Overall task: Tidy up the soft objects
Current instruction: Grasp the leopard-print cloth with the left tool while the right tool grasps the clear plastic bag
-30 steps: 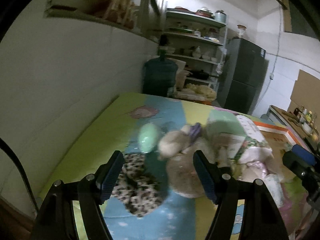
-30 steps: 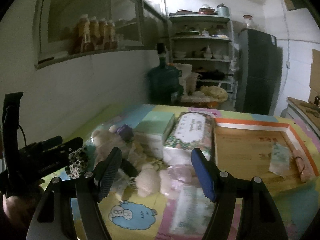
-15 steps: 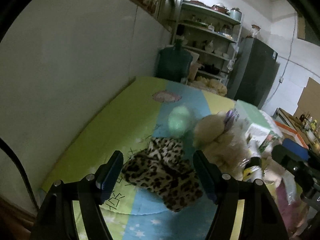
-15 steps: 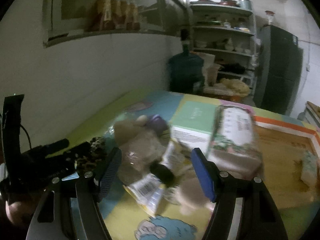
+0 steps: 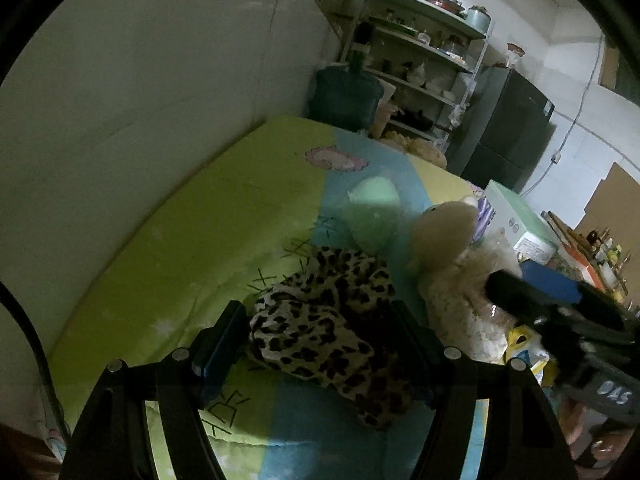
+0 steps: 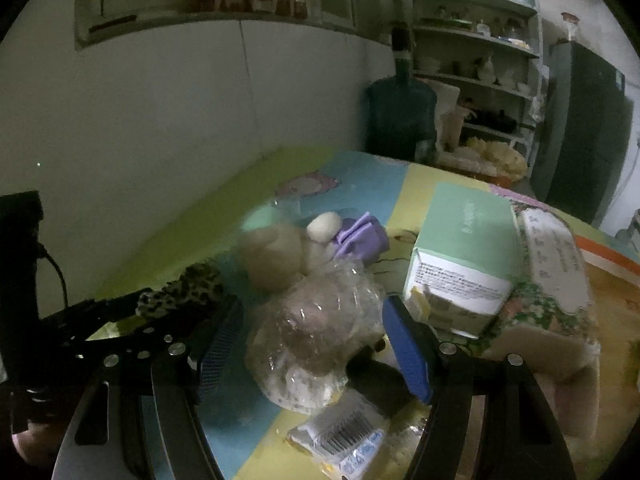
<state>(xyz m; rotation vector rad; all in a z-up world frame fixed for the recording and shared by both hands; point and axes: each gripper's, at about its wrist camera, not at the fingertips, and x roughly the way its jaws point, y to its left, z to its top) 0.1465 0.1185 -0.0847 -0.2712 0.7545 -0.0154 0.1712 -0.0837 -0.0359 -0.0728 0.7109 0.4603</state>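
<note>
A: Left claw (image 5: 320, 354)?

B: Jaws wide apart, gripping nothing. Leopard-print cloth (image 5: 332, 332) lies crumpled on the tabletop (image 5: 192, 248) between the two fingers, w/ a gap on the left side; contact on the right can't be told, too dark.

A: Right claw (image 6: 314, 354)?

B: Also spread wide, nothing held. A plush toy in clear plastic wrap (image 6: 316, 340) sits between its fingers, pads not pressing on it. A flat packet w/ barcode (image 6: 344, 436) lies just in front, nearer the camera.

A: Rest of the pile?

B: Cream plush (image 5: 440, 236) just right of the leopard cloth, touching the wrapped toy. Pale green soft thing (image 5: 372, 208) beyond the cloth, toward the far edge. Purple item (image 6: 360, 240) behind the cream plush. Mint-green box (image 6: 464, 248) and a floral tissue pack (image 6: 552, 272) side by side to the right.

A: Open room?

B: Left half of the tabletop, along the wall (image 5: 140, 100), is bare yellow-green cover up to the far left corner. Right side crowded. Water jug (image 6: 400, 116), shelves (image 6: 476, 52) and dark fridge (image 6: 580, 128) stand past the far edge.
</note>
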